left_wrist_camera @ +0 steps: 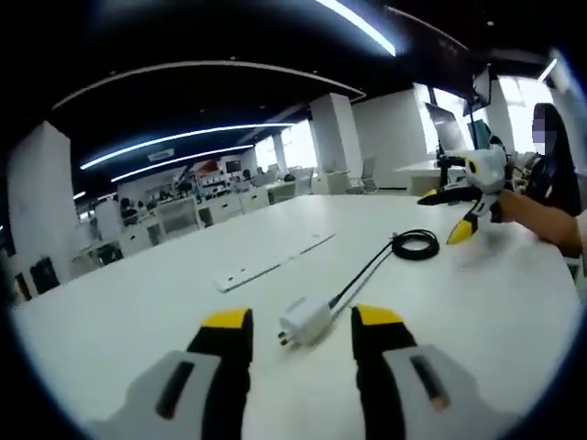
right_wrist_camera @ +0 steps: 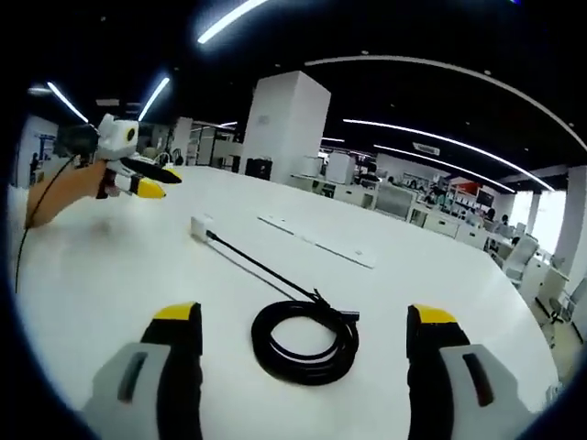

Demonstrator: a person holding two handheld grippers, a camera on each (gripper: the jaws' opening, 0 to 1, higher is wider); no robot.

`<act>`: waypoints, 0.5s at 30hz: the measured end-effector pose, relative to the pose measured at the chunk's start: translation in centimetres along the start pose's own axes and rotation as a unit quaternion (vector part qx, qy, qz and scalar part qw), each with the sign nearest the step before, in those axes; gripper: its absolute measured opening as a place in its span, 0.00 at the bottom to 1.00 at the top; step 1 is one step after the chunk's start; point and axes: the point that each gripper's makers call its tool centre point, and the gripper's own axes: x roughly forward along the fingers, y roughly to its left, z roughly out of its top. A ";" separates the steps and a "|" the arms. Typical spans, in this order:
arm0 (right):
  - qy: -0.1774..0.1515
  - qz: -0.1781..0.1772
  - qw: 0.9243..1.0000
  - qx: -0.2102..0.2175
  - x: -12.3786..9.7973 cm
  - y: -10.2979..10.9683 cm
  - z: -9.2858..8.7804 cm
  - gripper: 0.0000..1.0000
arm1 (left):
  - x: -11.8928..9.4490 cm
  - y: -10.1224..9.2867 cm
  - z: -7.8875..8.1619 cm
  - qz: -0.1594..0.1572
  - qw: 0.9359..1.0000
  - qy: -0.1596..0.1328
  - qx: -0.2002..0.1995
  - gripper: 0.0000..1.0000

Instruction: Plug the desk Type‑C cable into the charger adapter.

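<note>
1. White desk (left_wrist_camera: 138, 302), broad and glossy, carries everything; a long flat cover strip (left_wrist_camera: 272, 259) lies flush in its surface toward the far edge.
2. Left gripper (left_wrist_camera: 302, 318) hovers low over the near edge, its yellow-tipped jaws spread apart and holding nothing, the charger adapter lying between the tips without touching either.
3. Right gripper (right_wrist_camera: 305, 316) hangs just above the desk with its jaws wide apart and empty, the cable's coil lying between them.
4. Black Type-C cable (right_wrist_camera: 307, 341) sits wound in a neat coil out on the open middle of the desk, and one straight run leads from the coil across the surface to the adapter.
5. White charger adapter (left_wrist_camera: 305, 320) rests on the desk near the left gripper's edge, its metal prongs pointing toward the left jaw, the black cable already reaching its far end.
</note>
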 end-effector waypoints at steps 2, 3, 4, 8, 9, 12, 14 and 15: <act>-0.010 0.012 1.000 0.014 -0.2 0.6 0.5 0.98 | -1.2 -0.2 0.5 -0.001 1.000 -0.010 -0.003 0.47; -0.015 0.017 0.999 0.023 -0.3 0.8 0.8 0.99 | -1.6 -0.3 0.7 -0.002 1.000 -0.015 -0.005 0.48; -0.021 0.021 0.999 0.031 -0.4 1.0 1.0 0.99 | -2.8 -0.7 1.3 -0.004 0.999 -0.031 -0.015 0.49; -0.041 0.034 0.997 0.052 -0.9 1.1 2.3 0.99 | -5.8 -1.1 2.4 -0.003 0.998 -0.055 -0.026 0.53; -0.045 0.037 0.997 0.056 -1.0 1.2 2.6 1.00 | -6.4 -1.1 2.7 -0.003 0.998 -0.062 -0.029 0.54; -0.053 0.043 0.996 0.062 -1.3 1.4 3.1 1.00 | -7.6 -1.4 3.1 -0.006 0.996 -0.075 -0.036 0.56; -0.056 0.048 0.995 0.065 -1.5 1.7 3.4 1.00 | -8.2 -1.6 3.4 -0.010 0.995 -0.087 -0.049 0.56; -0.059 0.051 0.995 0.064 -1.7 1.9 3.8 1.00 | -8.5 -1.8 3.4 -0.014 0.995 -0.088 -0.052 0.56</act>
